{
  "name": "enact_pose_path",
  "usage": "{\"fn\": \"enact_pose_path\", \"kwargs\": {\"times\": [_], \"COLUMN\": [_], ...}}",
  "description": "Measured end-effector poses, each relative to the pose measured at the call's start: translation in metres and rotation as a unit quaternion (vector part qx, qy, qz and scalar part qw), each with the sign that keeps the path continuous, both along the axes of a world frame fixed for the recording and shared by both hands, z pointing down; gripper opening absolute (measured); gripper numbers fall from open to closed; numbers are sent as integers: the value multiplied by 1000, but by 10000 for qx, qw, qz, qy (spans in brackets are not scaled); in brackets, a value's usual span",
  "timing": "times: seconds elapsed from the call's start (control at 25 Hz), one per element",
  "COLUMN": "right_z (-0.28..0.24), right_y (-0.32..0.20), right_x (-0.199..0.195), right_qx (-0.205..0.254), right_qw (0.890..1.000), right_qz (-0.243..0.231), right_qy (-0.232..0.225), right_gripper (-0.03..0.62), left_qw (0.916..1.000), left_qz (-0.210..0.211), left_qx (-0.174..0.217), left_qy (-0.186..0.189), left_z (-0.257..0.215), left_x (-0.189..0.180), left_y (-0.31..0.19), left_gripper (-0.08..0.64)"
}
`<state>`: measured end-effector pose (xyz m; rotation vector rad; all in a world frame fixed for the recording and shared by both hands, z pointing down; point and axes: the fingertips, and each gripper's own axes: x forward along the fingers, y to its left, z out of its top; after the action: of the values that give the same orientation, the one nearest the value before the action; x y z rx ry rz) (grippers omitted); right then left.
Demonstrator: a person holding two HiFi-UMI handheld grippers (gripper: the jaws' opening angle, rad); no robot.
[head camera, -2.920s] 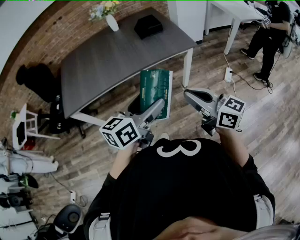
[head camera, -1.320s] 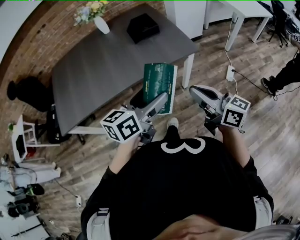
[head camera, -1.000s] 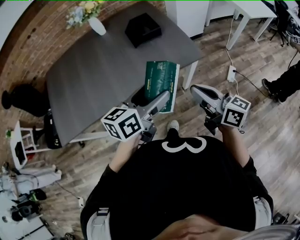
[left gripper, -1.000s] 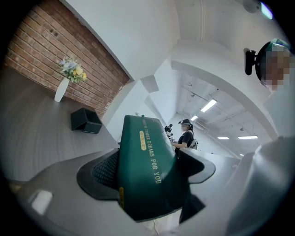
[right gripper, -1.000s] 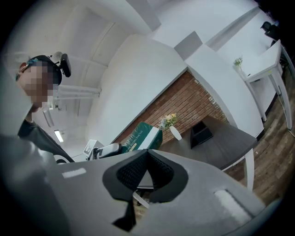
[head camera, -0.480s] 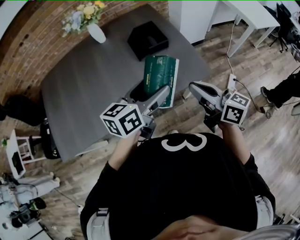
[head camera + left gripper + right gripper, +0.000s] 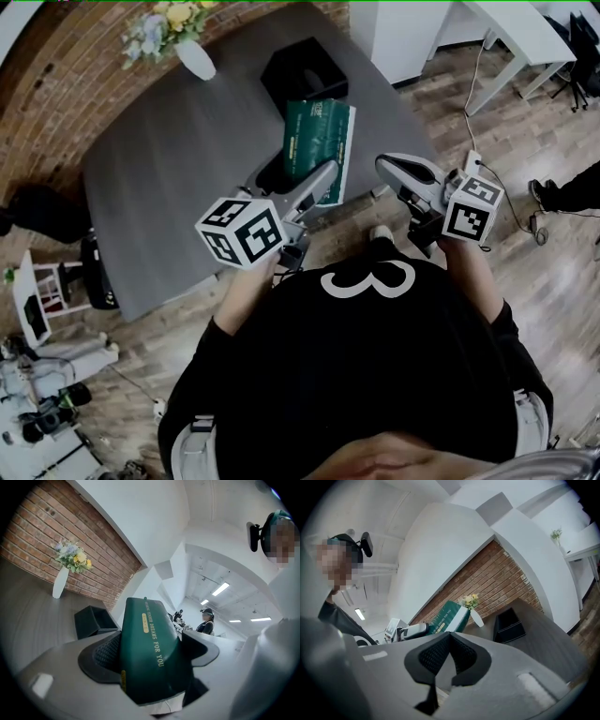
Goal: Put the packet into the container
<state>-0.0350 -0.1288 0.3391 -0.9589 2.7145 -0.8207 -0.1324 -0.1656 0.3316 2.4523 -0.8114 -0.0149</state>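
Two ribbed jaws of the left gripper (image 7: 152,641) are clamped on the lower end of a dark green packet (image 7: 140,616), one pad on either side. The rest of the packet stands up beyond the jaws. The jaws of the right gripper (image 7: 450,637) are pressed together with nothing between them, and that gripper is held off to the side.

The packet is a longish, rounded block in glossy green wrap. It has a small gold label and pale lettering along the face, and a white panel shows along one side. It looks like a soft, film-wrapped pack: probably light, a little squashy under pressure, and slick on the surface. Judging by this, a firm grip across the two broad faces near one end, as it has now, suits it better than pinching a corner, where the film could slide or crumple.

From the head view the packet hangs in the air over the near part of a dark grey bench (image 7: 169,159). It is just short of the open black container (image 7: 302,67), which sits on the bench beyond it. A white vase (image 7: 195,58) of flowers stands on the bench further off to the left, before a brick wall.
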Motion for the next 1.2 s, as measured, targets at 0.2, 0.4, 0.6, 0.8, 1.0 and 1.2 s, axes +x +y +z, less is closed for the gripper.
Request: {"fn": "enact_pose_path", "kwargs": {"times": [0.2,0.4,0.6,0.8,1.0,1.2], "right_z": [-2,-17,-25,-27,-22,-6], "right_y": [-24,-61,-100,-133,-159,-169], "right_x": [13,28,47,66,87,95], "right_qx": [70,227,246,218,136,83], "right_qw": [9997,9986,9972,9959,9947,9934], "right_qz": [-186,-444,-684,-848,-994,-1131], "right_qy": [-131,-165,-169,-214,-211,-176], "right_gripper": [2,2,2,2,2,2], "left_qw": [9997,9987,9972,9949,9917,9885], "left_qz": [-201,-446,-718,-980,-1240,-1465], "left_qx": [49,195,117,12,-15,65], "left_qy": [-102,-139,-197,-245,-328,-380], "left_z": [-4,-21,-21,-17,-12,-5], "left_x": [12,26,42,58,73,79], "left_y": [-19,-48,-79,-110,-139,-155], "left_gripper": [422,422,422,422,422,422]}}
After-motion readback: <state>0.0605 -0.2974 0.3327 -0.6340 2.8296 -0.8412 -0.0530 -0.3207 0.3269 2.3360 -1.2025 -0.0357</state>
